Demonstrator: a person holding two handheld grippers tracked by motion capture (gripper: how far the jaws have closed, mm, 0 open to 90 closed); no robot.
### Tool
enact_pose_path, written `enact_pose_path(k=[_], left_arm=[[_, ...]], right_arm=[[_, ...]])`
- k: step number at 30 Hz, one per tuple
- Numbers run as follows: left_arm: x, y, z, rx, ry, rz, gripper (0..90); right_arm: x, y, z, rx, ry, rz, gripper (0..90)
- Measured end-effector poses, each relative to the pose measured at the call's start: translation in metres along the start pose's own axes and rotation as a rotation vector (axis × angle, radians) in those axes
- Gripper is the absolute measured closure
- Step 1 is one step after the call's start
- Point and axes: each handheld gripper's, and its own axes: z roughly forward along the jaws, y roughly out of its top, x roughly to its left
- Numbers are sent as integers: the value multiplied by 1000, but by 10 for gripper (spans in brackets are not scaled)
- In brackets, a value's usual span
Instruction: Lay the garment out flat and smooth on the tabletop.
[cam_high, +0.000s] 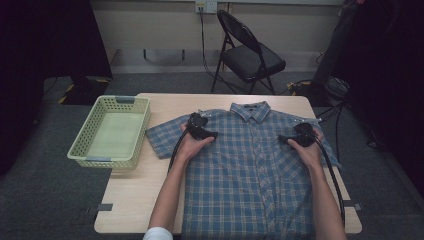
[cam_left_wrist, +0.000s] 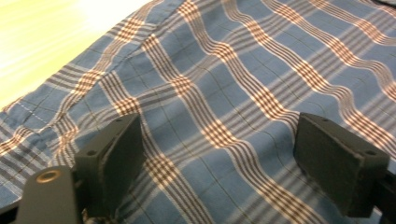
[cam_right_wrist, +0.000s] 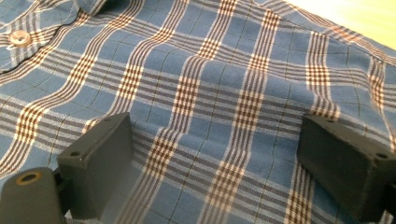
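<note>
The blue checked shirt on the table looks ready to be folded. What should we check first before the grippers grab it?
1. Blue checked short-sleeved cotton shirt lies flat, front up, buttoned: ok.
2. Left gripper jaws are open wide, with cloth between them in the left gripper view: ok.
3. Right gripper jaws are open wide over the cloth in the right gripper view: ok.
4. Jaws already touching the fabric: cannot tell.
5. Both grippers sit level near the shoulders, one on each side of the button line: ok.
6. Pale green plastic basket at the wooden table's left edge has room inside and is apart from the shirt: ok.
</note>
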Motion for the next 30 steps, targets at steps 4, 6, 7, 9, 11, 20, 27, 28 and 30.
enact_pose_path(k=[4, 6, 7, 9, 11, 20, 27, 28, 30], left_arm=[[4, 5, 5, 0, 3, 1, 148], [6, 6, 6, 1, 3, 1, 148], [7, 6, 6, 1, -1, 1, 151], [7, 6, 6, 1, -12, 4, 149], [5, 5, 3, 4, -16, 1, 153], [-25, 19, -40, -62, -105, 72, 174], [-51, 19, -89, -120, -127, 164, 251], [-54, 17, -95, -134, -118, 180, 237], [-61, 12, -108, -154, -130, 183, 237]], right_arm=[[-1, 5, 6, -2, -11, 8, 102], [-3, 7, 7, 0, -10, 7, 101], [-5, 7, 8, -2, -2, -3, 105], [-5, 7, 8, -3, -4, 3, 105], [-3, 9, 5, 27, -2, -3, 138], [0, 18, -51, -28, 9, -5, 160], [16, 9, -117, -112, 2, -51, 194], [17, 5, -125, -117, 9, -50, 198], [18, -4, -138, -121, 30, -38, 209]])
